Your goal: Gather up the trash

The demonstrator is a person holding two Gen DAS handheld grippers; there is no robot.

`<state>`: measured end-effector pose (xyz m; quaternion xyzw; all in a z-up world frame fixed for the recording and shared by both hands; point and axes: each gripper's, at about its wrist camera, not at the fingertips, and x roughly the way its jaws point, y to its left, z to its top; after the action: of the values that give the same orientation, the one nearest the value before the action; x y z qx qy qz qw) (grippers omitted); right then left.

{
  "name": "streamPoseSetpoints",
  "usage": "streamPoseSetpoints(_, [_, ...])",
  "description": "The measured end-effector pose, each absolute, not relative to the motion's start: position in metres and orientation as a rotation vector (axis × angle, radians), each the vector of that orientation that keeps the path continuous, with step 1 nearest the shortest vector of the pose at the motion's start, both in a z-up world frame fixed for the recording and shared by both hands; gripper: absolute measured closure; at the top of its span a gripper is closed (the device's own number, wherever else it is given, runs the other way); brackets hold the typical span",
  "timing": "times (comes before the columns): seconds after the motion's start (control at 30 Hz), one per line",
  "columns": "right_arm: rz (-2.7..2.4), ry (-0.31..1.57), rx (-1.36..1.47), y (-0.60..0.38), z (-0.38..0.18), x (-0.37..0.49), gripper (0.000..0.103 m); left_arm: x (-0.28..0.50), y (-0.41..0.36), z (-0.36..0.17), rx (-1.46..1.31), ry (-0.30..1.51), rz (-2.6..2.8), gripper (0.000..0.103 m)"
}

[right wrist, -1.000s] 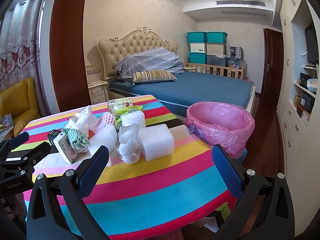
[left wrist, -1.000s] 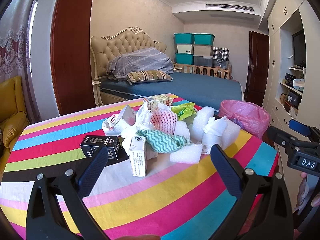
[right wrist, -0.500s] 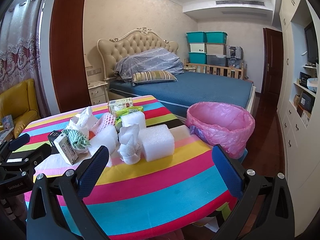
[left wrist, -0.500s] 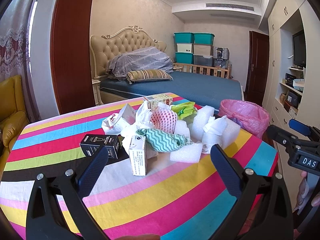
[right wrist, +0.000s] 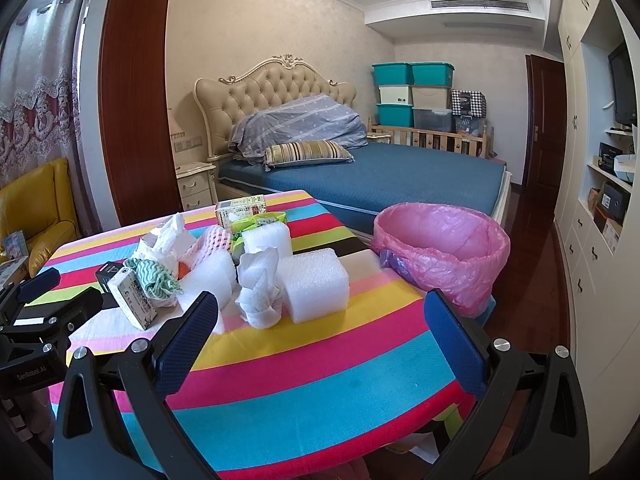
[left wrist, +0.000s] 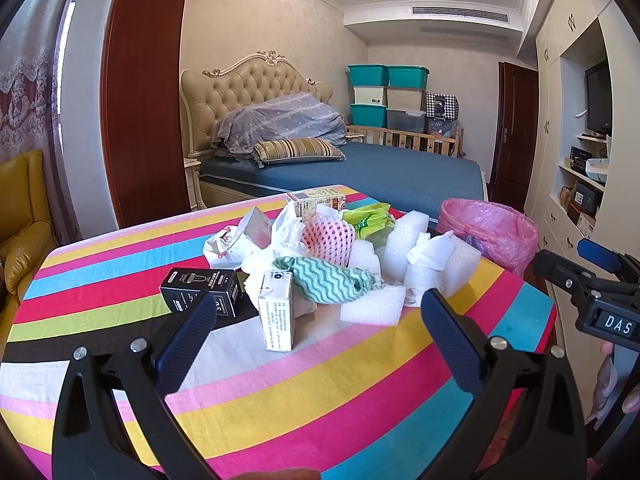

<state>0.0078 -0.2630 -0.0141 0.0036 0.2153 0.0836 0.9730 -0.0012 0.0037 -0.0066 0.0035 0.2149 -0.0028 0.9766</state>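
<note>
My left gripper (left wrist: 316, 328) and right gripper (right wrist: 320, 326) are both wide open, holding nothing. The trash pile (left wrist: 332, 256) sits mid-table (left wrist: 320, 392); the near edge is bare.

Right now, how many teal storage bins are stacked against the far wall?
3 teal bins: one top left, one top right, one bottom left under a white bin. Any behind the stack would be hidden.

White letters "DAS" stand on the right gripper (left wrist: 592, 276) body at three o'clock of the left wrist view, "GenRobot.AI" on the left gripper (right wrist: 52, 292) body at nine o'clock of the right; carton print is unreadable.
</note>
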Motion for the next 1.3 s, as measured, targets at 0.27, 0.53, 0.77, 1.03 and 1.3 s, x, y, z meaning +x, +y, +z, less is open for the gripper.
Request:
streamPoseSetpoints(0.27, [0.168, 0.435, 0.01, -0.264, -0.015, 0.007, 0.006, -0.002, 0.004, -0.007, 0.01, 0.435, -0.008, 0.004])
streamPoseSetpoints(0.53, [0.167, 0.435, 0.009, -0.264, -0.015, 0.007, 0.006, -0.004, 0.004, -0.009, 0.005, 0.438, -0.005, 0.004])
streamPoseSetpoints(0.77, [0.17, 0.441, 0.013, -0.264, -0.016, 0.007, 0.006, -0.003, 0.007, -0.01, -0.001, 0.449, -0.001, 0.004])
streamPoseSetpoints(1.03, [0.198, 0.449, 0.006, -0.26, -0.025, 0.018, 0.006, -0.003, 0.018, -0.013, -0.001, 0.467, 0.009, 0.004])
streamPoseSetpoints(1.3, [0.281, 0.489, -0.032, -0.238, -0.042, 0.047, 0.006, -0.004, 0.045, -0.024, 0.002, 0.5, 0.094, 0.004])
